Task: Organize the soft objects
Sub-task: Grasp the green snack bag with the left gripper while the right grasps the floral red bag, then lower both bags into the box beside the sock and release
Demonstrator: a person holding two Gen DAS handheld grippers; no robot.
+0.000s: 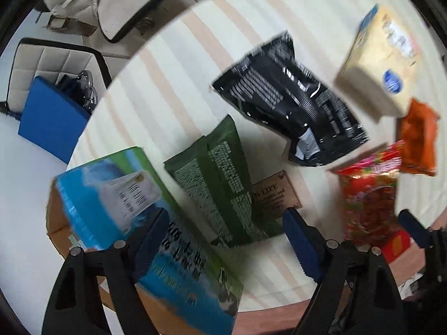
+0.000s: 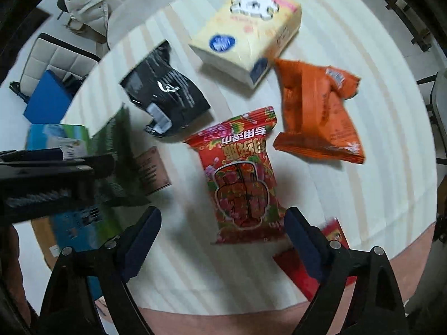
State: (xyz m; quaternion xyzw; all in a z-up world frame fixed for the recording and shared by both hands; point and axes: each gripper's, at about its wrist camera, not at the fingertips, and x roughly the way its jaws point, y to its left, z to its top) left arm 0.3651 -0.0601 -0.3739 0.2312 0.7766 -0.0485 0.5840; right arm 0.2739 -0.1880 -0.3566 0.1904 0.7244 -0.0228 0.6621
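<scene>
Left gripper (image 1: 220, 240) jaws apart, nothing between the pads, pointing steeply down over the near end of the green pouch (image 1: 215, 184), its blue-and-green carton (image 1: 134, 209) neighbour under the left finger. Right gripper (image 2: 223, 240) jaws also apart and empty, straddling the near end of the red printed packet (image 2: 243, 178), pads not touching it. No earlier frame here, so only the stance is readable. Likely step: each tong dropping onto its own packet for a pick. To do it well, I'd judge: come down square, pinch across the short width at the crimped seal or the flat middle, close gently since the film will slide and the contents squash; keep the left finger off the carton edge. Task items lie scattered on the round table (image 2: 363, 195) with a pale striped cloth: black glossy pouch (image 2: 167, 97), crinkly and reflective, beyond the green one; orange pillow pack (image 2: 315, 111), puffy, to the right of the red packet; yellow tissue pack (image 2: 245, 33), blocky and soft-sided, at the far side; a small flat red packet (image 2: 332, 234) just beside the right finger. A brown plaque-like card (image 1: 276, 192) sits partly under the green pouch. Frames are motion-blurred, so print is mostly unreadable.
</scene>
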